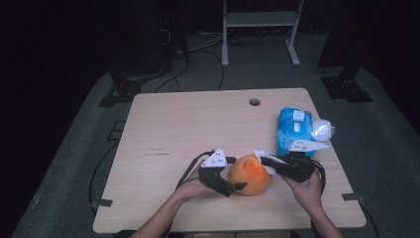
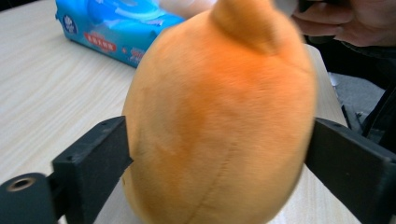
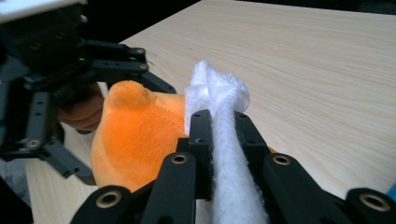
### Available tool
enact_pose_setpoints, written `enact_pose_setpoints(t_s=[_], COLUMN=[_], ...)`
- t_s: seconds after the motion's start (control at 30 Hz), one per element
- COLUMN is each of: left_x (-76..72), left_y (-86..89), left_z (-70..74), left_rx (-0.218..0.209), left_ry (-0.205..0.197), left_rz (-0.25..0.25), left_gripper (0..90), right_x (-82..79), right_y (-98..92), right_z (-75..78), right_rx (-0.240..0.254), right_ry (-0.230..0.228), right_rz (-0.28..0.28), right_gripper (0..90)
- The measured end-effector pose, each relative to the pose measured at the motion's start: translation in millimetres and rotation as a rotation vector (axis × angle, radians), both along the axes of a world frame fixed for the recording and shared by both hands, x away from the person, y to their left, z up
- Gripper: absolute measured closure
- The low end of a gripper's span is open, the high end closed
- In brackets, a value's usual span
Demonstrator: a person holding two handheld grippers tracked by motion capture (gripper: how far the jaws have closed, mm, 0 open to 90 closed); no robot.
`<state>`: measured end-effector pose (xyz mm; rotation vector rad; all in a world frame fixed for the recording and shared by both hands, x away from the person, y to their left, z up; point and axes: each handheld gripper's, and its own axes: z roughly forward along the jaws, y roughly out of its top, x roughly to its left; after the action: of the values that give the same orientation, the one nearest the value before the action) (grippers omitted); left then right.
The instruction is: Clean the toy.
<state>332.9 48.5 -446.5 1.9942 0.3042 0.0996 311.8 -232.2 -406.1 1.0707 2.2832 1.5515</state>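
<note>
From the high view, an orange plush toy [image 1: 250, 174] sits on the wooden surface [image 1: 188, 124] near its front edge, between the two hands. The left gripper [image 1: 236, 187] reaches in from the toy's left, its black jaws set on either side of the toy's near-left flank. The right gripper [image 1: 262, 159] comes in from the right and pinches a white wipe [image 1: 261, 157] that rests against the top right of the toy. Farther back on the right lies a blue wipes pack [image 1: 293, 130], with a white crumpled wad [image 1: 322, 131] just beside it at the surface's right edge.

In the left gripper view, the plush toy [image 2: 219, 121] stands close up between the jaws, which are spread wide on either side of it. The left jaw sits right at the toy's side, and the right jaw lies at its other flank; whether the pads press in cannot be told. The blue wipes pack [image 2: 112, 28] lies on the surface [image 2: 51, 93] behind it.

In the right gripper view, the right gripper [image 3: 219, 126] has its jaws drawn together and clamped on the white wipe [image 3: 224, 144], whose bunched end sticks out past the tips. The wipe lies against the orange toy [image 3: 135, 135], and the left gripper [image 3: 88, 116] shows at the toy's far side.
</note>
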Motion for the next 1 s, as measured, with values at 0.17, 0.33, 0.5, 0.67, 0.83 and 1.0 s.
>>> enact_pose_setpoints(t_s=[0.17,0.33,0.5,0.67,0.83,1.0], left_x=[-9.0,-15.9,-13.4,-12.5,-19.9,-25.3], left_y=[-5.7,-3.7,9.7,2.6,-5.4,-7.6], left_z=[6.4,24.1,39.1,27.2,30.3,35.6], left_rx=[0.053,0.114,0.217,0.293,0.280,0.241], left_ry=[-0.069,-0.171,-0.287,-0.295,-0.246,-0.147], left_rz=[-0.003,0.016,0.132,0.150,0.065,-0.044], left_gripper=[23.3,36.1,37.9,33.7,30.8,33.2], right_x=[-3.9,-13.9,-13.8,-7.4,-5.2,-3.8], right_y=[5.9,14.4,22.5,22.7,21.0,21.4], right_z=[4.7,20.6,16.6,8.4,8.2,5.3], right_rx=[0.005,0.041,0.010,0.034,0.068,0.066], right_ry=[-0.017,-0.089,-0.095,-0.045,-0.037,-0.020], right_rz=[0.011,0.039,0.039,0.040,0.035,0.035], right_gripper=[79.2,79.4,79.4,79.3,79.1,78.8])
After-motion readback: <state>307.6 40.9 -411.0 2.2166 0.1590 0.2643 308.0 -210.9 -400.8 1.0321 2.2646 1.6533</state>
